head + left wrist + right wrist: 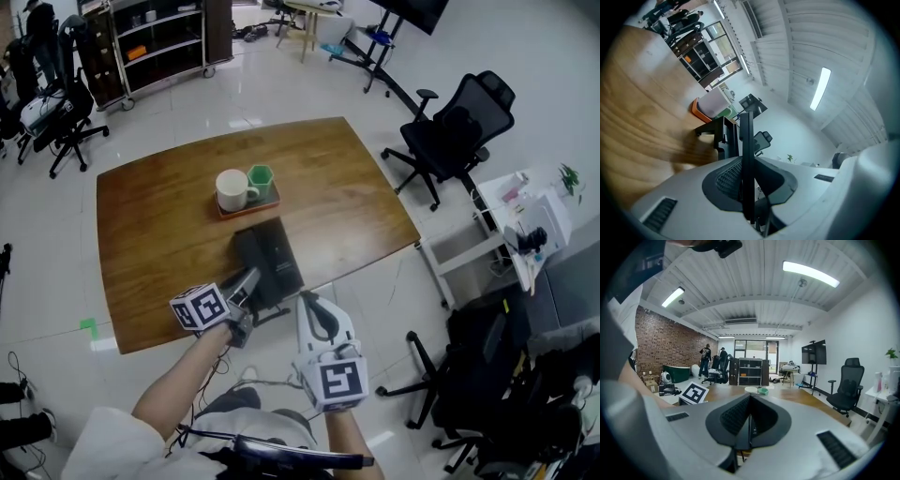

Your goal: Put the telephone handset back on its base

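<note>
Tabletop (159, 244) edge w/ tel. base (279, 262) (open floor (403, 292) beyond)

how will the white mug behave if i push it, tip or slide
Probably slides rather than tips: the white mug looks squat and wide. It could bump the green cup beside it, and the tray rim may stop it.

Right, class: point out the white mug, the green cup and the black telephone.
white mug (232, 197), head view, on its outer side.
green cup (261, 185), head view, on its side wall.
black telephone (277, 255), head view, on its top face.
</note>
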